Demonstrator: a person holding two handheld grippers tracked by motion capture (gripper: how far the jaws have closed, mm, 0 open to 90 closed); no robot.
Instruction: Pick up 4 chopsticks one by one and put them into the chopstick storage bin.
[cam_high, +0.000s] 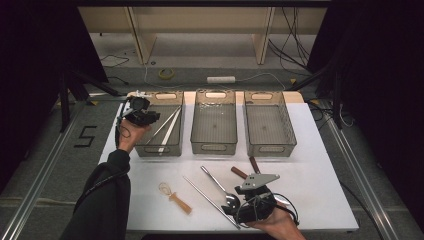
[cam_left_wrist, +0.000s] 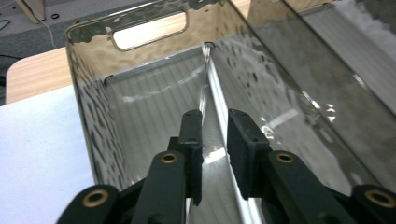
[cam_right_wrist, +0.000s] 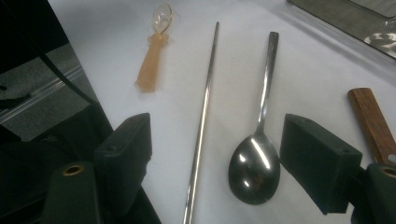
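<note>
Left gripper (cam_left_wrist: 215, 135) is over the left bin (cam_high: 161, 146), fingers (cam_left_wrist: 246, 140) slightly apart with a flat silver chopstick (cam_left_wrist: 211, 100) between them; can't tell if the pads still press it. Chopstick is long, thin and shiny, leaning into the bin's far corner. In the high view two such chopsticks (cam_high: 167, 127) lie in that bin. Middle bin (cam_high: 214, 146) and right bin (cam_high: 270, 148) hold nothing. Right gripper (cam_right_wrist: 215, 158) has fingers wide open, low over the white bench (cam_high: 310, 175), above a steel spoon (cam_right_wrist: 256, 163) and another chopstick (cam_right_wrist: 201, 121). A small amber whisk (cam_right_wrist: 152, 65) lies farther off.
</note>
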